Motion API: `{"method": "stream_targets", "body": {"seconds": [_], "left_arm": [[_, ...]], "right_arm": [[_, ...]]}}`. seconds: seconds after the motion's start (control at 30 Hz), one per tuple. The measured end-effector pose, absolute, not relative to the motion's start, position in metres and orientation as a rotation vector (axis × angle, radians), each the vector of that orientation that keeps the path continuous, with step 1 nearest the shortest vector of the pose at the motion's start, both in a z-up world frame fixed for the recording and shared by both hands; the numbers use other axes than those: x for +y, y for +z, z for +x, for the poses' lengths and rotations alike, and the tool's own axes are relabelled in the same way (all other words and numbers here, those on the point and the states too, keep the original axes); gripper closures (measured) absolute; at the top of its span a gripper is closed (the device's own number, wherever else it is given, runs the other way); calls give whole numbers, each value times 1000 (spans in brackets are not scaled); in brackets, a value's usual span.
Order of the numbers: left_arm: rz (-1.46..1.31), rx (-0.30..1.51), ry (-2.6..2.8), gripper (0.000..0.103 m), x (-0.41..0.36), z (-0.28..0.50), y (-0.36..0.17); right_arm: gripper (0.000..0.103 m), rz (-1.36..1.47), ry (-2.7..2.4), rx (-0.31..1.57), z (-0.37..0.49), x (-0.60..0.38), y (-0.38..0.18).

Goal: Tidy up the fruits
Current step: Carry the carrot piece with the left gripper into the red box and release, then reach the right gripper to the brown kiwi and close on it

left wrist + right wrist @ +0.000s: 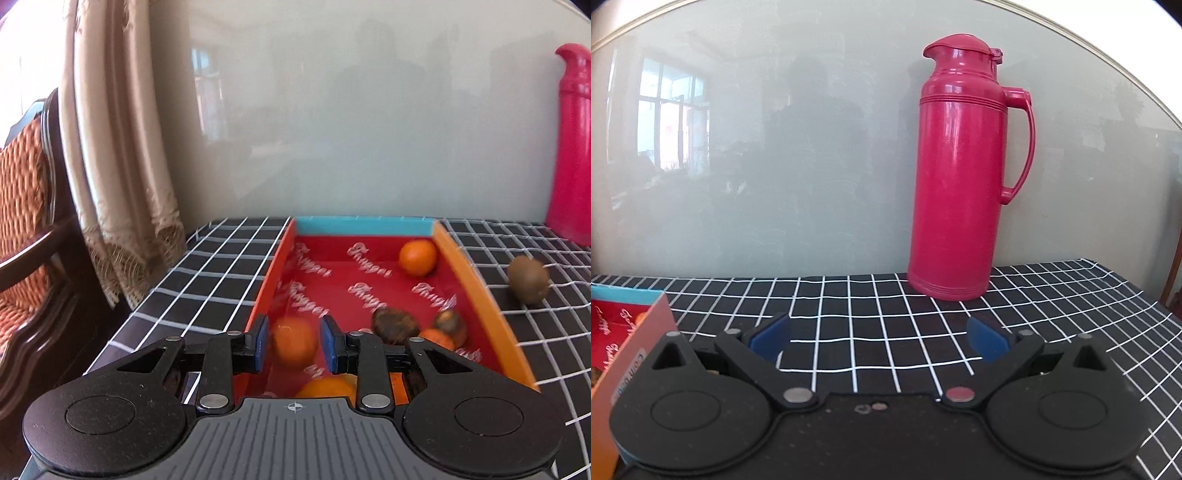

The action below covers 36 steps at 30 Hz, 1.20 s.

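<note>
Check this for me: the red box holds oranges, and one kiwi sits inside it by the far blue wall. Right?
Not quite. The kiwi is not inside the red box; it lies outside on the checked tablecloth, right of the orange wall. The left wrist view shows this. An orange sits by the far blue wall.

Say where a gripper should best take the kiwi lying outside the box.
Grip the kiwi across its narrow middle, coming from above. It lies alone on the cloth right of the box, long axis roughly flat, so its sides look free for the fingers.
</note>
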State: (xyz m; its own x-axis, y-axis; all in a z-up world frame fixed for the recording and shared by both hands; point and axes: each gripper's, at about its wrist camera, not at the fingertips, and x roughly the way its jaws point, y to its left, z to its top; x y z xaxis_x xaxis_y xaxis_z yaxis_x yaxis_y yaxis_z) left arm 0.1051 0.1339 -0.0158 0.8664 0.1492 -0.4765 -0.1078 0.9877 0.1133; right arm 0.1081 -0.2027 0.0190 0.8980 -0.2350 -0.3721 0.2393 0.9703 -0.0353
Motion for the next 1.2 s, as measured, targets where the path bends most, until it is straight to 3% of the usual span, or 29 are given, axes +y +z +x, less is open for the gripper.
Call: {"method": "stream_targets", "body": {"seconds": [0.3, 1.2], "left_arm": [[121, 456, 122, 26, 119, 100, -10], [81, 412, 185, 26, 147, 95, -3]], "right_arm": [[1, 7, -238, 379, 104, -203, 21], [0, -64, -111, 368, 108, -178, 12]]}}
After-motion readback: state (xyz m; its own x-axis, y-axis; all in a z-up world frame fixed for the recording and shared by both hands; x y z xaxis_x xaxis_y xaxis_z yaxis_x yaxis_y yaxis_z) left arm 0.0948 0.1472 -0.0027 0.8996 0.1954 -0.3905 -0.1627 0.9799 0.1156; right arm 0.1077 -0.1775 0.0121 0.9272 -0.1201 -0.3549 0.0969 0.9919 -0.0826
